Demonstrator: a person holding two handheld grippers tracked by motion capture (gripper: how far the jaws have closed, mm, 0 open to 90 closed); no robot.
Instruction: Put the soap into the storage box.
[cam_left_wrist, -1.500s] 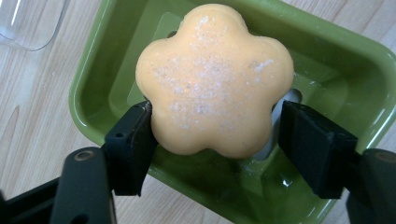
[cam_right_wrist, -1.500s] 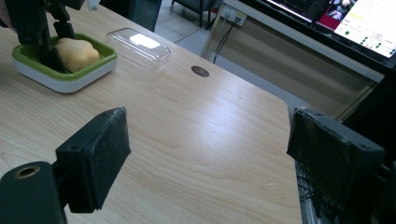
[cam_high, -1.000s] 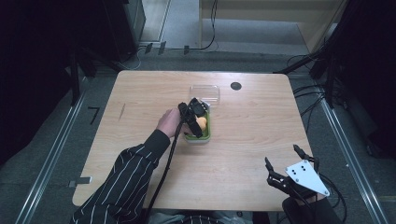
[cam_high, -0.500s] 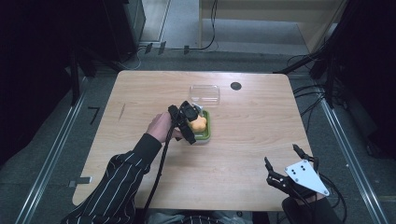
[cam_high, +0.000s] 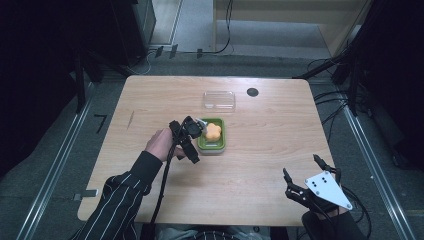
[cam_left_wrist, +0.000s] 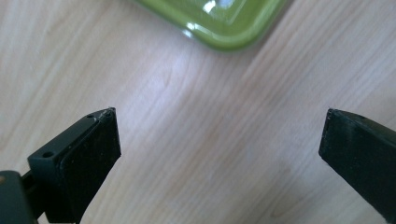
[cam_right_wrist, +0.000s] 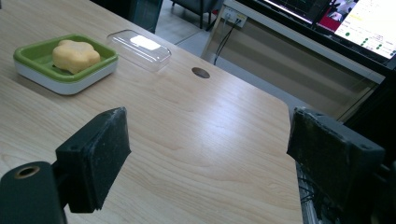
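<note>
A yellow flower-shaped soap (cam_high: 213, 131) lies in a green and white dish (cam_high: 220, 145) near the table's middle. My left gripper (cam_high: 186, 140) hovers just left of the dish, open, nothing between its fingers. In the left gripper view the left gripper (cam_left_wrist: 219, 135) looks down on bare wood, with a corner of the dish (cam_left_wrist: 224, 32) above. My right gripper (cam_high: 300, 166) is open at the table's front right edge. In the right gripper view the right gripper (cam_right_wrist: 208, 140) faces across the table toward the soap (cam_right_wrist: 74, 55) in its dish (cam_right_wrist: 65, 77).
A clear plastic lid (cam_high: 219, 99) lies behind the dish, also seen as the lid (cam_right_wrist: 140, 46) from the right gripper. A round cable hole (cam_high: 252, 92) sits at the back. Dark floor, rails and cables surround the table (cam_high: 270, 130).
My left gripper has drawn back from over the dish toward the left and front, and the soap now lies uncovered in the dish. The right gripper has not moved.
</note>
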